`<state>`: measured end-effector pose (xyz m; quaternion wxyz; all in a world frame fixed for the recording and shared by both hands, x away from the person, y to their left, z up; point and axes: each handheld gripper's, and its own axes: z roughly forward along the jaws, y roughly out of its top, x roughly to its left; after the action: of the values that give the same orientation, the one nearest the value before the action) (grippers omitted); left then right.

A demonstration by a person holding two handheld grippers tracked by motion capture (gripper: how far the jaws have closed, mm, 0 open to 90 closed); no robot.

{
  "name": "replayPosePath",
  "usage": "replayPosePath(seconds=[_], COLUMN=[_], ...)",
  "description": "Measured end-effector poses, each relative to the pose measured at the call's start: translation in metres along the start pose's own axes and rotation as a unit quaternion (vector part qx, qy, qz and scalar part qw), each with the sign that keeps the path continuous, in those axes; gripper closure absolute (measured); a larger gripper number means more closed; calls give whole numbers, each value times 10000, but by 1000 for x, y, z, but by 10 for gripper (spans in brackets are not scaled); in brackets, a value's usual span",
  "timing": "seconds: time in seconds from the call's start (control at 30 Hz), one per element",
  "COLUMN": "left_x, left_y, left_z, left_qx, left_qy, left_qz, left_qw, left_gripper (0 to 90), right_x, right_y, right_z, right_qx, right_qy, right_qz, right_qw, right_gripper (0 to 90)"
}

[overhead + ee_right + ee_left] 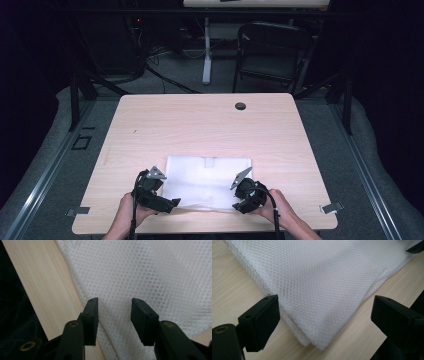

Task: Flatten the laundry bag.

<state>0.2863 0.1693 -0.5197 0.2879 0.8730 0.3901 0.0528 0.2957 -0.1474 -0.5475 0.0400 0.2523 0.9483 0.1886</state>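
The cloth (208, 182), a folded white mesh, lies flat at the near middle of the table (200, 120), its long axis running across from left to right, and both grippers sit at its near edge, one at each near corner. The left gripper (172, 203) is at the near left corner; in the left gripper view (322, 315) its jaws stand wide apart, released, with the corner (318, 346) pointing into the gap between them but touched by neither pad, so nothing is held there. The right gripper (239, 204) is at the near right corner; in the right gripper view (113, 320) its jaws are partly drawn together and straddle the cloth's edge (105, 327), mesh lying in the gap. The pads look close to the mesh yet not pressed on it, so I judge this hand is about to pinch but holds nothing so far. Each hand is nearest its own corner, and the cloth stretches away from both towards the far side of the table. What the coming move seems to turn on is that the two near corners lie level with each other along the long axis: if both are pinched and carried forward together, the cloth would fold across its short way. Farther off, the table is bare wood up to a small round grommet (240, 106).
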Motion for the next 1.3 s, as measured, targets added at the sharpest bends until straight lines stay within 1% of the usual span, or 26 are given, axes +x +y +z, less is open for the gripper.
replayPosePath(seconds=[0.03,0.07,0.1,0.13,0.17,0.2,0.3,0.33,0.37,0.4,0.5,0.57,0.77,0.8,0.83,0.87,0.9,0.93,0.97,1.0,1.03,1.1,1.13,1.2,1.3], left_x=[0,0,0,0,0,0,-1,-1,-1,-1,-1,-1,-1,-1,-2,-2,-2,-3,-3,-3,-4,-4,-4,-5,-5], left_y=[0,0,-1,-1,-1,-1,-1,-1,-1,-1,-1,-1,-1,-1,-1,-1,-1,-1,-1,0,0,0,0,0,1], left_z=[0,0,1,1,1,2,2,3,3,3,3,3,3,3,3,3,3,3,3,2,2,2,2,2,1], left_qx=[9,24,27,43,43,38,46,49,49,57,63,65,50,38,21,24,22,5,-16,-20,-49,-79,-96,-129,-201], left_qy=[-1,7,52,52,52,31,4,-9,-9,-21,-39,-35,-65,-37,-39,-47,-57,-60,-69,-62,-48,-66,-33,-47,-7], left_qz=[7,14,-2,1,1,-13,12,19,19,50,50,55,84,88,83,92,108,103,117,164,158,210,214,226,225], left_qw=[10000,10000,10000,10000,10000,10000,10000,10000,10000,10000,10000,10000,9999,9999,10000,9999,9999,9999,9999,9998,9999,9997,9997,9997,9995], left_gripper=[92,94,96,99,100,103,103,103,103,104,104,106,108,108,108,109,109,109,110,110,112,116,118,121,121], right_x=[0,-1,-1,-1,0,0,1,1,1,1,1,0,0,0,-1,-2,-3,-4,-4,-5,-7,-9,-10,-12,-14], right_y=[0,0,0,0,0,0,0,0,0,0,0,0,1,1,2,1,2,2,1,1,1,0,0,-1,0], right_z=[2,3,3,4,3,3,4,4,4,4,3,2,-5,-7,-11,-13,-15,-17,-18,-20,-22,-26,-28,-31,-35], right_qx=[27,26,56,22,49,29,2,-13,-13,25,15,-15,-116,-155,-213,-282,-276,-278,-384,-415,-403,-524,-574,-673,-737], right_qy=[-34,-20,-15,-27,-57,-13,-2,21,21,-13,-2,46,99,103,133,116,138,110,126,136,123,127,89,87,45], right_qz=[11,10,-24,2,-19,-25,-16,-17,-17,-53,-25,12,74,86,121,150,140,137,229,255,228,278,312,352,395], right_qw=[10000,10000,10000,10000,10000,10000,10000,10000,10000,10000,10000,10000,9999,9998,9996,9994,9994,9995,9989,9987,9988,9982,9978,9971,9965], right_gripper=[625,640,666,694,717,756,854,873,873,896,900,900,900,900,900,900,900,900,900,900,900,900,900,900,900])
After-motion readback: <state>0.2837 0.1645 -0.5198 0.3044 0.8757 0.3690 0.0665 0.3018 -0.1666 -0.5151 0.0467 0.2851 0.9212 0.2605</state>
